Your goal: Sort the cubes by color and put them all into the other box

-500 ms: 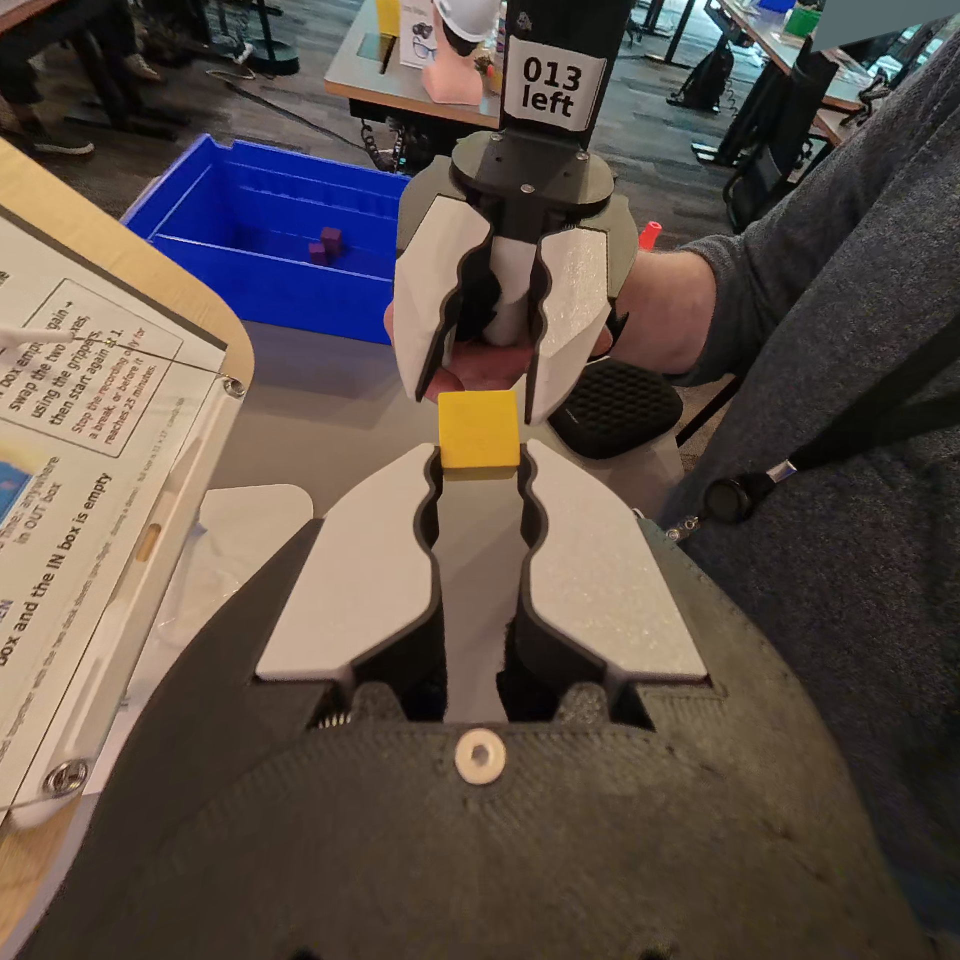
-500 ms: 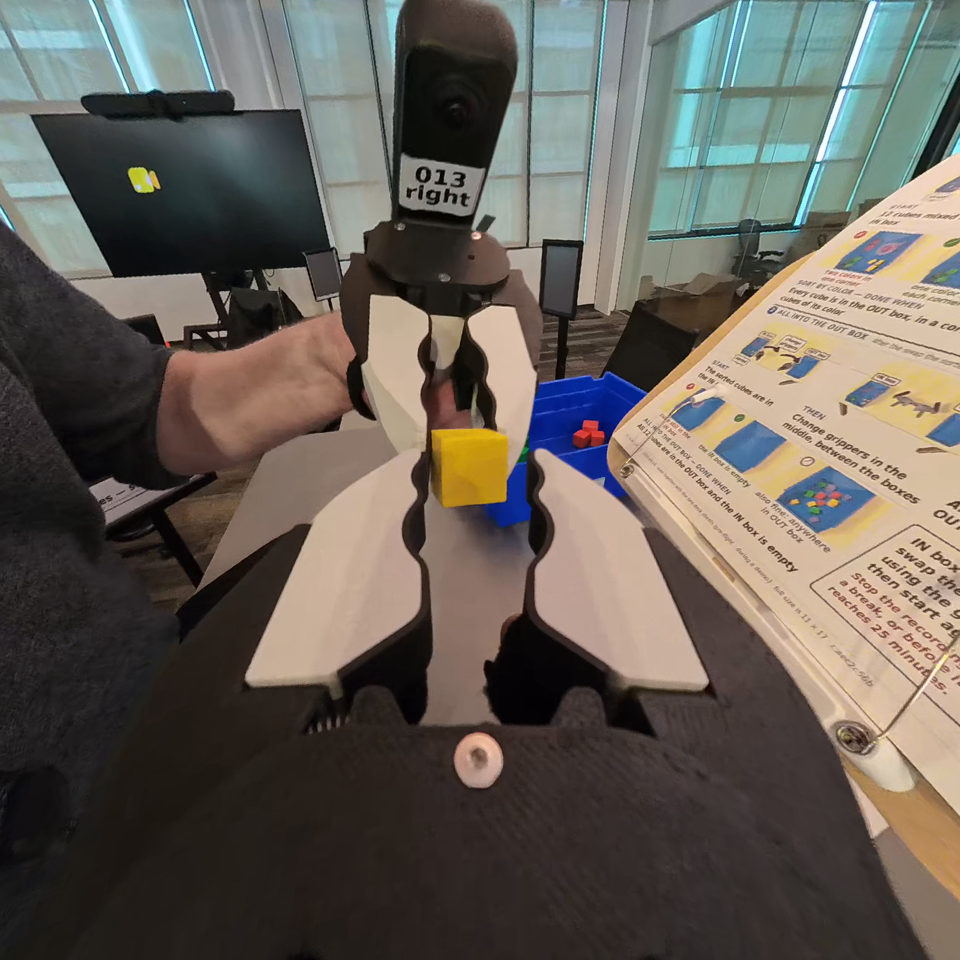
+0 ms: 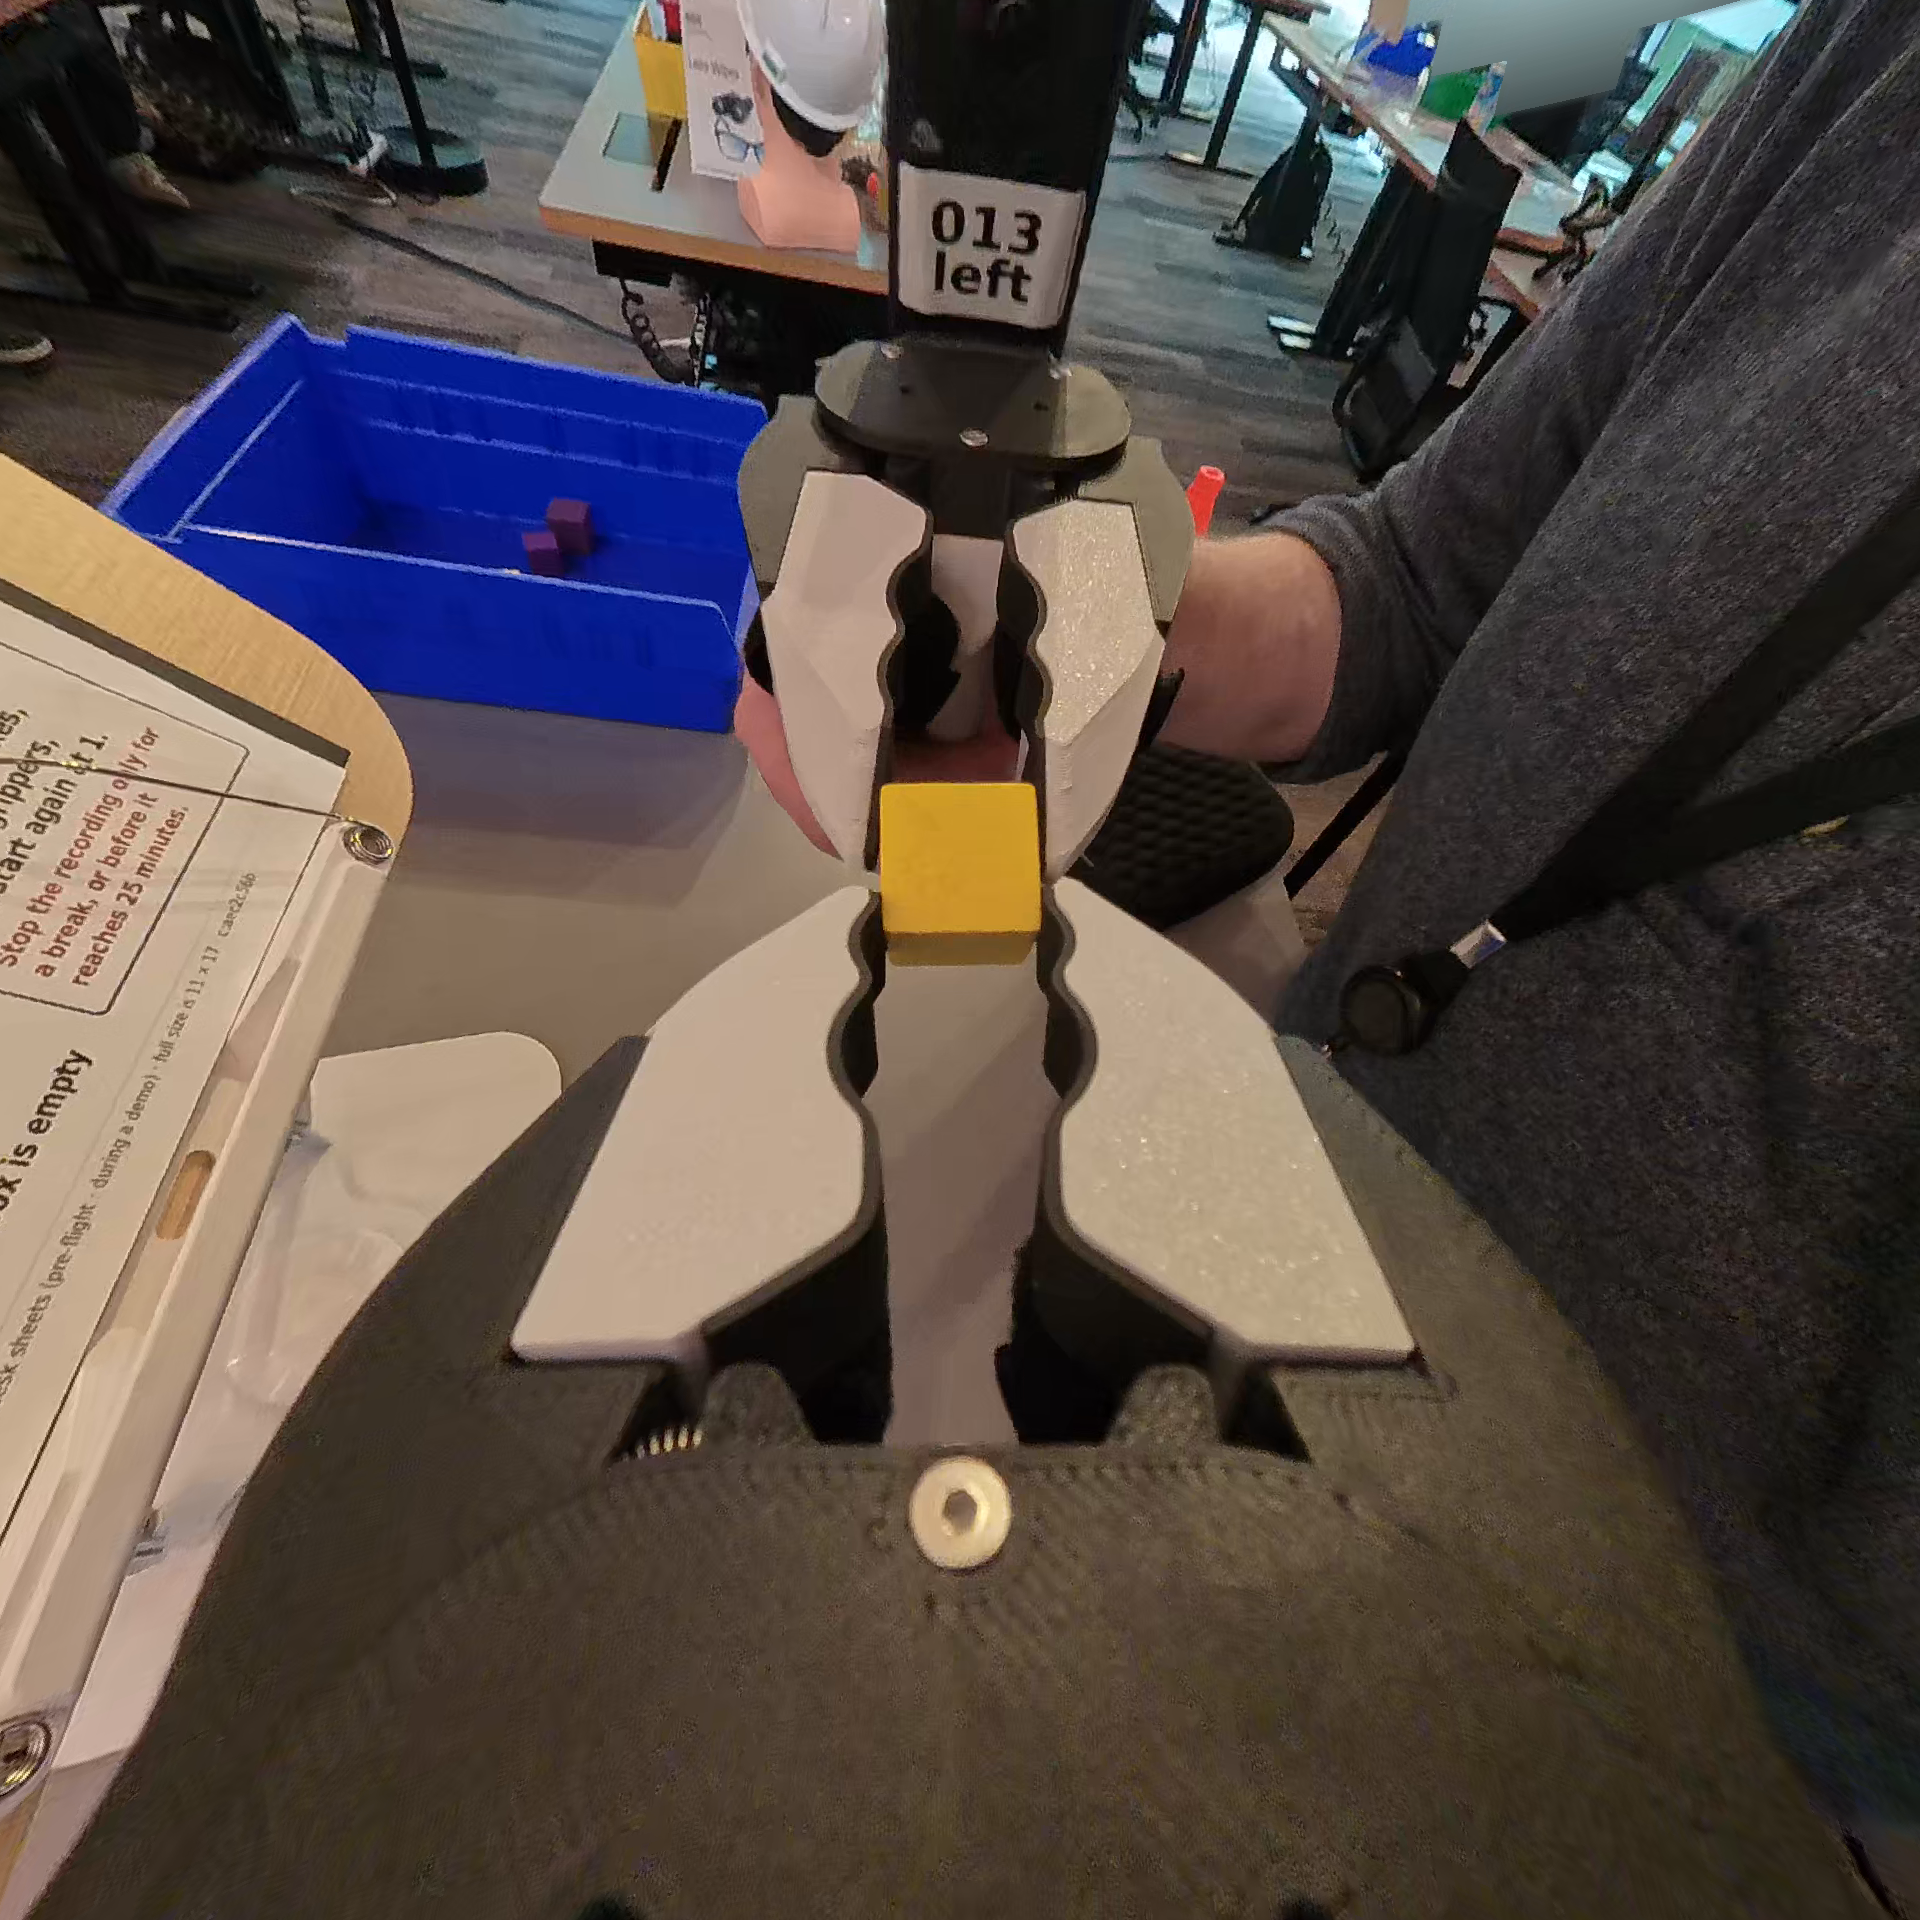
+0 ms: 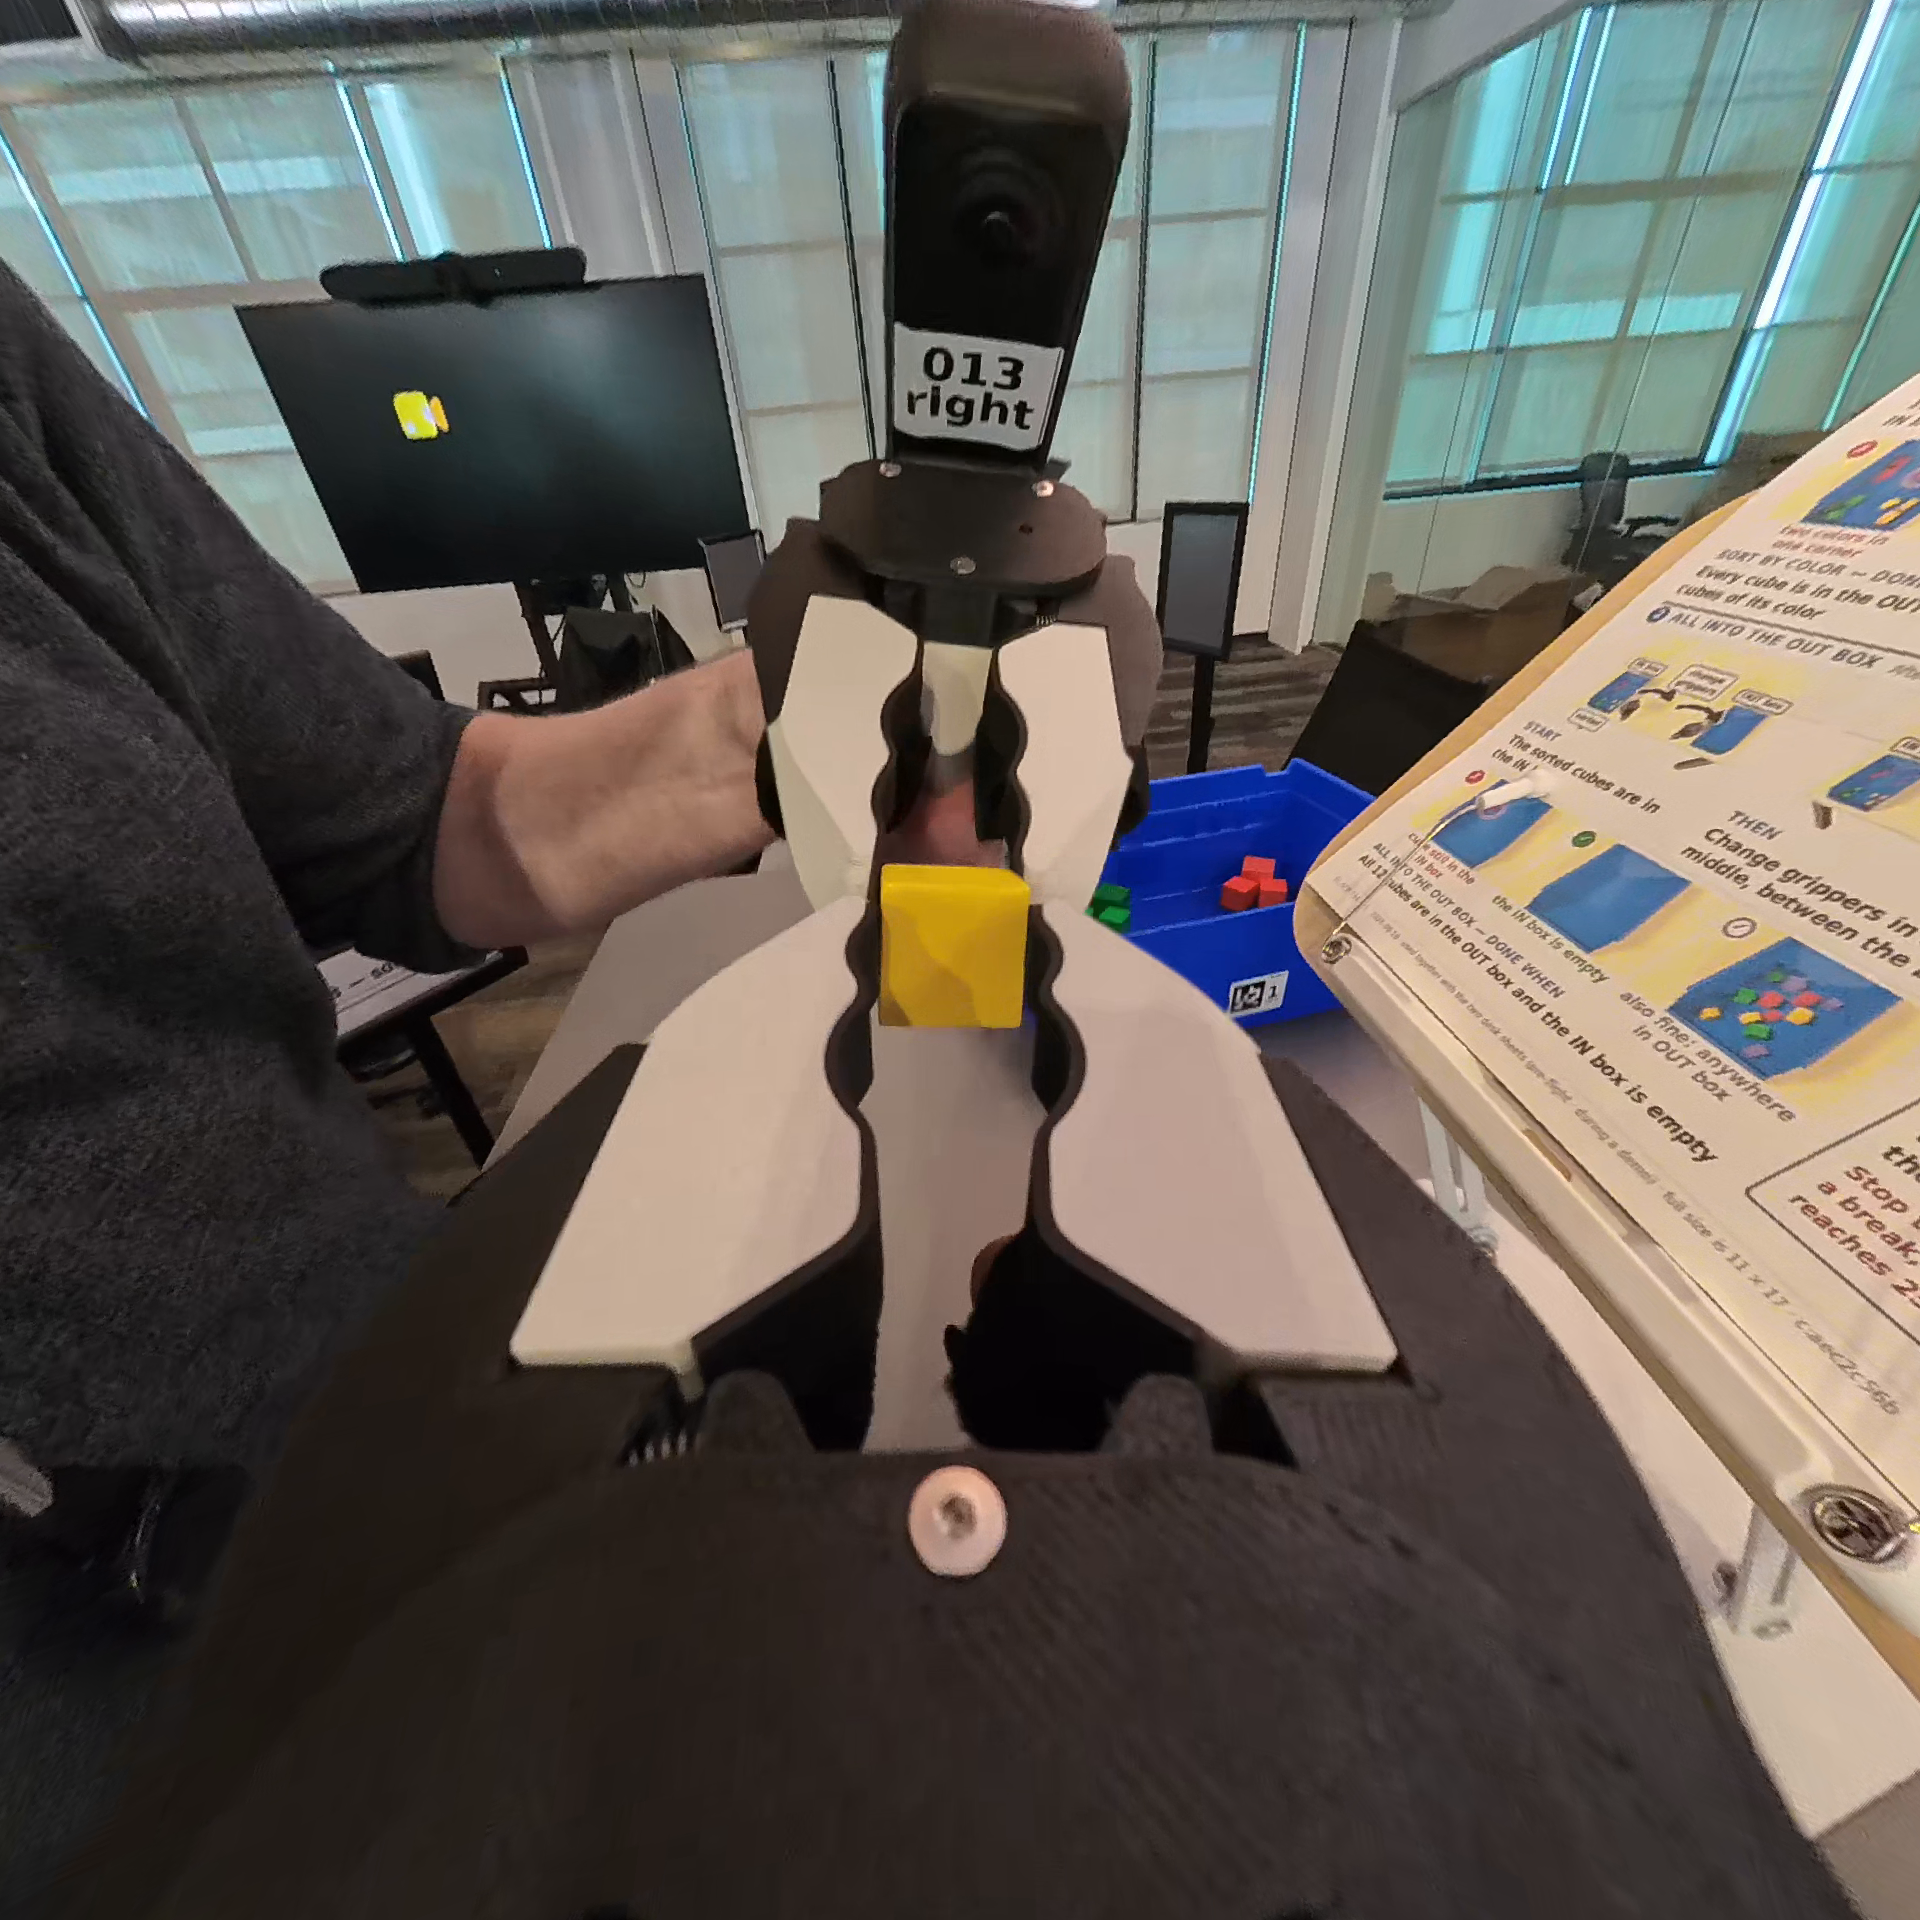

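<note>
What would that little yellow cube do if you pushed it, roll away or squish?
Probably neither. The yellow cube has flat faces and sharp corners, so it would likely slide, not roll. It looks perfectly square though pinched between the left gripper and the right gripper, so it seems stiff. Its smooth faces might be slippery.
</note>
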Available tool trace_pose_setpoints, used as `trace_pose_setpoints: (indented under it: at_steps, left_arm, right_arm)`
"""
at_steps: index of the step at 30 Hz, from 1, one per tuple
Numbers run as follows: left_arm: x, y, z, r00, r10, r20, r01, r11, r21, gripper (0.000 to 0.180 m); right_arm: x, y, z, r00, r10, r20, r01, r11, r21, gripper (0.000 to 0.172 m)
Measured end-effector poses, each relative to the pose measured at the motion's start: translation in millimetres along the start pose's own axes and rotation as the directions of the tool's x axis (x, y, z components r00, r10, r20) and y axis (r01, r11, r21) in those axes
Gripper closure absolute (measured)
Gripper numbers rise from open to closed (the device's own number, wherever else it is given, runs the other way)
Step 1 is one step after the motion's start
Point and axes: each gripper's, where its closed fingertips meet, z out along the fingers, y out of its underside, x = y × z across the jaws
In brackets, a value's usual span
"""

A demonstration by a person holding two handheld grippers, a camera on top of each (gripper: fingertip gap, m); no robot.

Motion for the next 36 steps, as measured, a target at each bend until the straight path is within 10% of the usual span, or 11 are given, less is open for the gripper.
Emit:
trace_pose_setpoints:
  at_steps: [1, 11, 19, 24, 36]
  left_arm:
    - [-1, -2, -1, 1.0, -0.005, 0.004, 0.005, 1.0, 0.014, 0.153]
    - [-22, -8, -41, 0.99, -0.038, 0.135, 0.021, 0.992, 0.124, 0.18]
    - [-29, 3, -48, 0.983, -0.107, 0.153, 0.085, 0.987, 0.139, 0.18]
    - [-34, 4, -44, 0.981, -0.105, 0.165, 0.086, 0.989, 0.119, 0.18]
    - [-86, 54, -111, 0.87, -0.222, 0.441, 0.183, 0.975, 0.129, 0.178]
  right_arm:
    - [1, -2, -1, 1.0, 0.0, -0.009, 0.0, 1.0, 0.015, 0.145]
    - [72, -6, -98, 0.925, -0.019, -0.38, 0.022, 1.0, 0.005, 0.145]
    - [190, 43, -296, 0.491, 0.058, -0.87, -0.141, 0.99, -0.014, 0.145]
    - [227, 87, -356, 0.273, -0.004, -0.962, -0.264, 0.961, -0.079, 0.135]
    - [200, 87, -326, 0.309, -0.033, -0.95, -0.227, 0.968, -0.108, 0.142]
